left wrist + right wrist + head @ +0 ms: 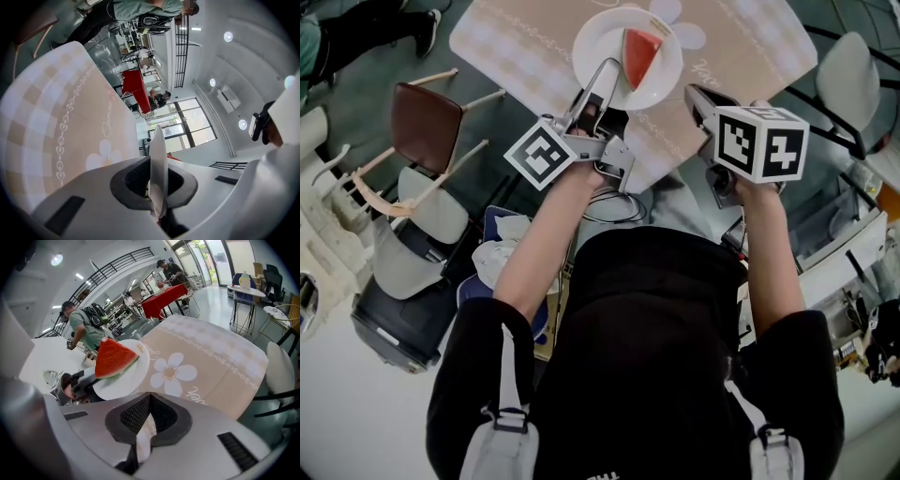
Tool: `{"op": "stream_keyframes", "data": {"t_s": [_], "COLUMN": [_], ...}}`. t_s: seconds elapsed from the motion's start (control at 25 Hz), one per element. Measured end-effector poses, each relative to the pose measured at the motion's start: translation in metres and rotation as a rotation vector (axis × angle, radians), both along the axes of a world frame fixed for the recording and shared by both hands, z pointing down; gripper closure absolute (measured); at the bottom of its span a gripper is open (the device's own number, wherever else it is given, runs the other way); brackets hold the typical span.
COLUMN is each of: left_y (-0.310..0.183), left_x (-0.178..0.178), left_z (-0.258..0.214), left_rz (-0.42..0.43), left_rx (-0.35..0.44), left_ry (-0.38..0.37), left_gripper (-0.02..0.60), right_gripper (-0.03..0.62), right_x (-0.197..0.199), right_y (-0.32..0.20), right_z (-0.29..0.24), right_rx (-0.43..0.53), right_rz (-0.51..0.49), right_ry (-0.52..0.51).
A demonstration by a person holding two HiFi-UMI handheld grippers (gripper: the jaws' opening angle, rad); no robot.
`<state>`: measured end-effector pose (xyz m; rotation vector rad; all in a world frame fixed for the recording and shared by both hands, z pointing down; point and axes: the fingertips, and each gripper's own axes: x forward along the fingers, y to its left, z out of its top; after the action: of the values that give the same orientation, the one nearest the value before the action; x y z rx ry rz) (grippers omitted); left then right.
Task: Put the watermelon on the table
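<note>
A red watermelon wedge [639, 52] lies on a white plate [598, 45] that hangs over the beige tablecloth of the table [741, 47]. My left gripper [607, 70] is shut on the plate's near rim; in the left gripper view the plate [158, 154] shows edge-on between the jaws. The right gripper view shows the watermelon [112, 357], its plate [127, 379] and the left gripper [75, 383] holding it. My right gripper [694, 94] is beside the plate at the right, over the table's near edge, shut with nothing held; its closed tips [147, 399] point at the flowered cloth [211, 362].
A brown-seated chair [427, 122] stands left of the table and a white chair [848, 70] right of it. A grey bag [403, 281] sits on the floor at the left. People stand in the background near a red-covered table [164, 298].
</note>
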<state>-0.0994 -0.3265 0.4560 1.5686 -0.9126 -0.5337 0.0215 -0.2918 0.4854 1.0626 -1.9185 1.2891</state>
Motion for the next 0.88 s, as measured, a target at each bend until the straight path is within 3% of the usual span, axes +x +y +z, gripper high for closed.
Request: {"op": "stream_keyframes", "data": {"t_s": [0.4, 0.88], "left_y": [-0.039, -0.034], "left_x": [0.011, 0.008], "left_z": [0.048, 0.084], "left_rz": [0.025, 0.039], "left_rx": [-0.021, -0.057], "left_ry": [-0.018, -0.017], "left_gripper": [0.566, 0.566], "right_gripper": [0.582, 0.582], "right_x": [0.017, 0.021], "right_y": [-0.027, -0.019], "right_z": [0.039, 0.061], "right_rx": [-0.046, -0.072], "right_rz": [0.011, 0.027], "right_ry": [0.000, -0.003]}}
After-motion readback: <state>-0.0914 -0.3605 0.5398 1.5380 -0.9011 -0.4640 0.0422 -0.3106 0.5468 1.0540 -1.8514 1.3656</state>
